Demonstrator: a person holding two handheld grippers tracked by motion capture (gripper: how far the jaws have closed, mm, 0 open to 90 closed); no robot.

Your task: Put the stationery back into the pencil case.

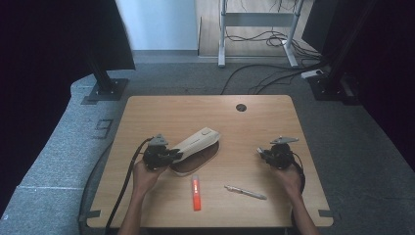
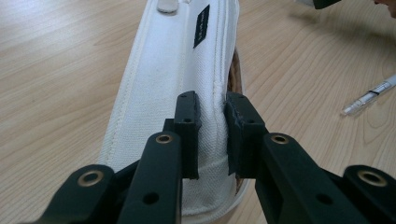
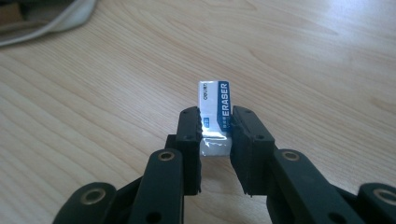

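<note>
A white fabric pencil case (image 1: 195, 144) lies slanted on the wooden table (image 1: 254, 127), left of centre, its brown inside showing under the raised flap. My left gripper (image 1: 173, 155) is shut on the near end of that flap; in the left gripper view the pads (image 2: 187, 116) pinch the cloth seam of the pencil case (image 2: 173, 60). At the table's right, my right gripper (image 1: 262, 152) is shut on a small white eraser with a blue sleeve (image 3: 215, 105), held between its jaws (image 3: 215, 126) just over the table.
An orange marker (image 1: 196, 193) lies near the front edge, with a silver pen (image 1: 245, 192) to its right. A round cable hole (image 1: 241, 107) sits at the back of the table. Stands, cables and desk legs are on the floor beyond.
</note>
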